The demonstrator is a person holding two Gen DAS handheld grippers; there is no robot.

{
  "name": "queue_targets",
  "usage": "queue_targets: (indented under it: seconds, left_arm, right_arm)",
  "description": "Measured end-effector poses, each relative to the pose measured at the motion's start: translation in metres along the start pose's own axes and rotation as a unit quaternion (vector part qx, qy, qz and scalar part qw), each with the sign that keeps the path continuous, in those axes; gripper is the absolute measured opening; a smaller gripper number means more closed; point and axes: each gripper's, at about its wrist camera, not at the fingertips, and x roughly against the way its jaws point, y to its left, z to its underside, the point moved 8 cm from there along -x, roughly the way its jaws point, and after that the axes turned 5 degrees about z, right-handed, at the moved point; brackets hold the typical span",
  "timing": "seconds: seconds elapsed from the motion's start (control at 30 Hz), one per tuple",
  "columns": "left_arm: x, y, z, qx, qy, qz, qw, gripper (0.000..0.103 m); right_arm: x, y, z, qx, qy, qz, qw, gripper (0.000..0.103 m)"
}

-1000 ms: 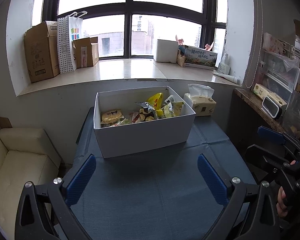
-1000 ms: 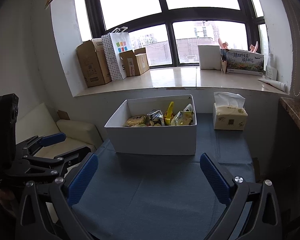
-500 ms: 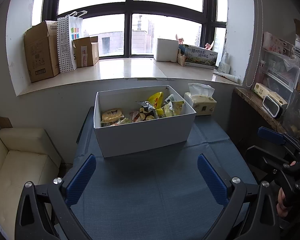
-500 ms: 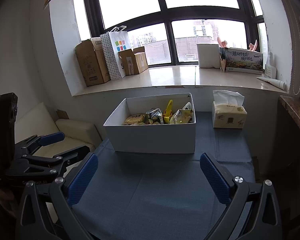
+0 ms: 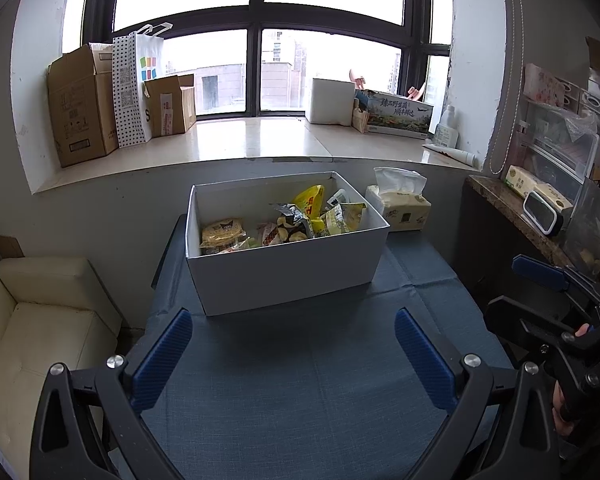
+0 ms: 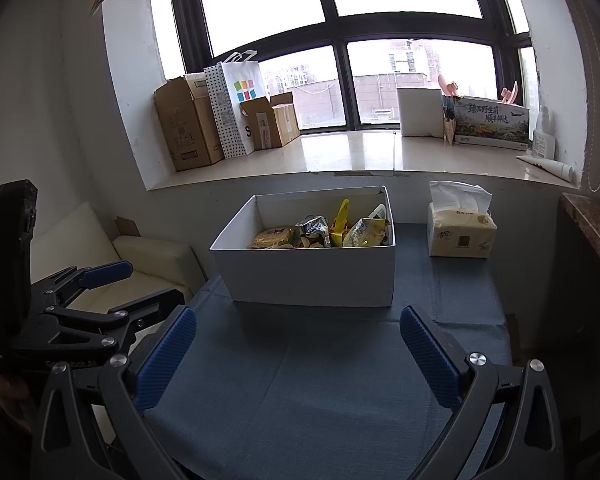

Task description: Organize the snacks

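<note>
We log the left gripper and right gripper both spread wide, holding nothing, above the blue-grey tablecloth. The open white cardboard box of mixed snack packets (yellow ones uppermost) sits ahead on the cloth, beside a tissue pack.

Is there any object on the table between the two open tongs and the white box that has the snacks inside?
Nothing visible is. Bare blue tablecloth lies between the left tongs, the right tongs and the white box. The box's near wall hides the lower snacks, so reach from above. The tissue pack stands aside.
</note>
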Motion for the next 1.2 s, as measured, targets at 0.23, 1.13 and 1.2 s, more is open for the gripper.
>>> queue_targets:
  seconds: [0.23,1.13,1.2]
  left_arm:
    - [-0.0002,-0.0001,0.0001,0.001,0.002,0.000,1.0000,0.103]
    - [-0.0005,-0.0033,0.0007,-0.003,0.002,0.002,1.0000,0.103]
    - [-0.0003,-0.0030,0.0007,-0.003,0.002,0.002,1.0000,0.103]
  right_arm:
    - [-0.0001,-0.0006,0.0005,-0.001,0.001,0.000,1.000,0.103]
    - [0.0004,-0.0023,0.0014,-0.005,0.003,0.002,1.000,0.103]
    - [0.0001,-0.0025,0.0017,-0.005,0.004,0.003,1.000,0.103]
